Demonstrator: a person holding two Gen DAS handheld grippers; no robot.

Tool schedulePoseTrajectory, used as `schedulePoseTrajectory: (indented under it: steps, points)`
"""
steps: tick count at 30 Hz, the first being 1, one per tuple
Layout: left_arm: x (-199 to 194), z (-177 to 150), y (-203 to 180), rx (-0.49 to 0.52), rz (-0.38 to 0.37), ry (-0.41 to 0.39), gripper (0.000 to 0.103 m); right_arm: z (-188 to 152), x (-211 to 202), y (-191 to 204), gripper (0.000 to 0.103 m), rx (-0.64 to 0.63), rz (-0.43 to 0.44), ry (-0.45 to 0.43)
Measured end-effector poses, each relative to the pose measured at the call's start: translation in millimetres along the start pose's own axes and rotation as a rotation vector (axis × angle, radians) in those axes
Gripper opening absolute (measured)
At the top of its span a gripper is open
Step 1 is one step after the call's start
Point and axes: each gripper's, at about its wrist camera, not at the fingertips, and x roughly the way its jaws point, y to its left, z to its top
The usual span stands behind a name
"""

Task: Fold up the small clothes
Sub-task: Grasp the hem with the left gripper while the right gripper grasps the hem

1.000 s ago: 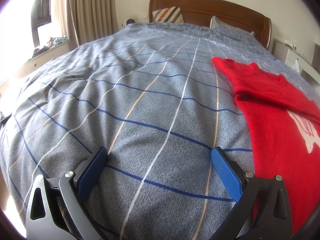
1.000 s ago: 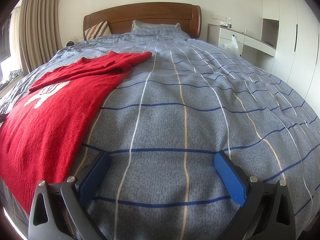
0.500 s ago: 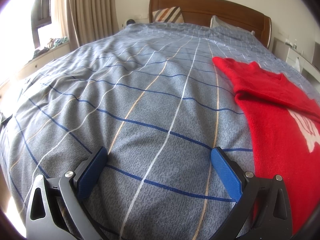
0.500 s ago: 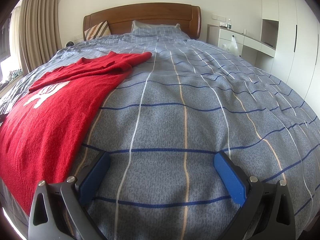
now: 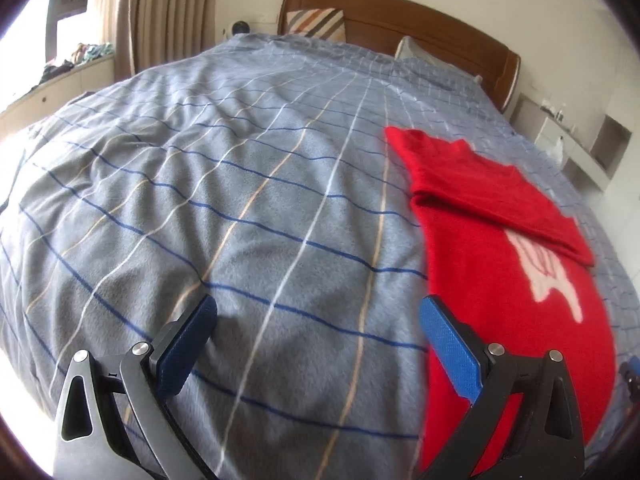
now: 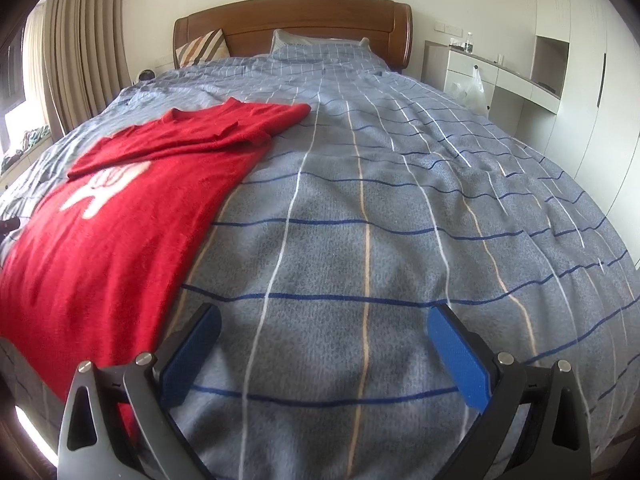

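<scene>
A red knit sweater [image 5: 500,256] with a white motif lies flat on the bed, its sleeves folded across the chest. In the left wrist view it is at the right. In the right wrist view the sweater [image 6: 120,224] is at the left. My left gripper [image 5: 318,312] is open and empty, above the bedspread just left of the sweater's hem. My right gripper [image 6: 324,320] is open and empty, above the bedspread just right of the sweater's hem.
The bed has a grey-blue checked bedspread [image 6: 380,208], pillows and a wooden headboard [image 6: 292,20]. Curtains and a window ledge [image 5: 60,80] are to the left. A white desk and cabinets [image 6: 520,80] stand to the right.
Both views have tilted and risen a little, showing more of the bed and sweater. The sweater has not moved. Both grippers remain open.
</scene>
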Motion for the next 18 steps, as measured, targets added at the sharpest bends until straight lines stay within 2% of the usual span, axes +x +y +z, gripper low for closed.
schedulePoseTrajectory:
  steps: [3, 5, 6, 8, 9, 11, 13, 16, 18]
  points:
    - [-21, -22, -9, 0.048, -0.084, 0.084, 0.102, 0, -46, 10, 0.102, 0.029, 0.164, -0.034]
    - [-25, -40, -16, 0.071, -0.097, 0.142, 0.101, -5, -62, 22, 0.102, 0.047, 0.322, 0.01]
    - [-24, -46, -18, 0.061, -0.111, 0.176, 0.101, -8, -66, 29, 0.102, 0.054, 0.37, 0.03]
    - [-17, -53, -18, 0.012, -0.147, 0.242, 0.098, -17, -60, 41, 0.1, 0.068, 0.42, 0.077]
    - [-14, -57, -18, -0.005, -0.145, 0.265, 0.093, -22, -52, 44, 0.098, 0.081, 0.434, 0.103]
    - [-14, -65, -20, 0.012, -0.099, 0.279, 0.086, -31, -34, 47, 0.079, 0.127, 0.459, 0.171]
    - [-19, -68, -19, 0.027, -0.096, 0.279, 0.076, -41, -18, 48, 0.067, 0.174, 0.496, 0.244]
    - [-22, -75, -15, 0.008, -0.131, 0.305, 0.069, -53, -4, 52, 0.054, 0.184, 0.516, 0.307]
    - [-24, -80, -13, 0.012, -0.135, 0.317, 0.064, -55, 1, 54, 0.048, 0.198, 0.523, 0.307]
